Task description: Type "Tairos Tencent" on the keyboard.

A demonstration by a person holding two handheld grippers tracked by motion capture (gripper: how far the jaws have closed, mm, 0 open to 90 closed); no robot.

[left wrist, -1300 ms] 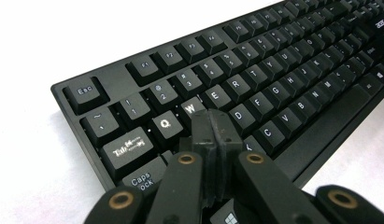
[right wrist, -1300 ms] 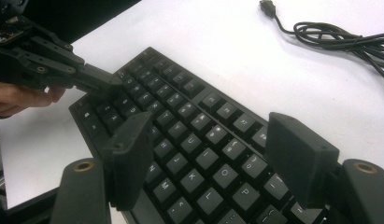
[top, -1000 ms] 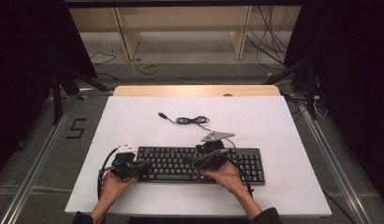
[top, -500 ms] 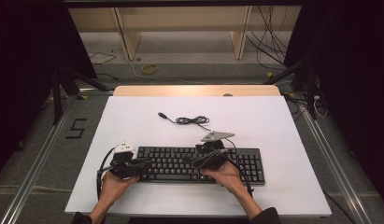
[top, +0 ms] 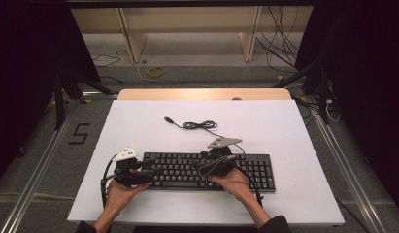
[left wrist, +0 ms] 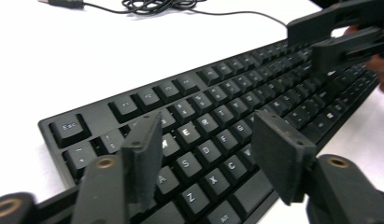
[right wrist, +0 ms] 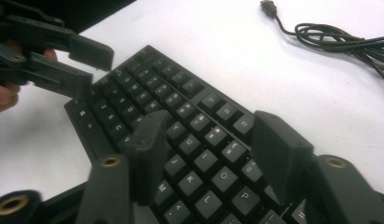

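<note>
Since the earlier frames, the left gripper's [top: 147, 175] jaws had just been opened, with nothing gripped between them, and the right gripper's [top: 203, 171] jaws had just been closed a little, though a gap was left.

One black keyboard [top: 255, 170] was laid on a white table [top: 284, 126] (a grey floor and wooden shelves were seen behind). Both grippers were held low over its keys, one at each end. One black cable [top: 199, 124] was coiled farther back.
</note>
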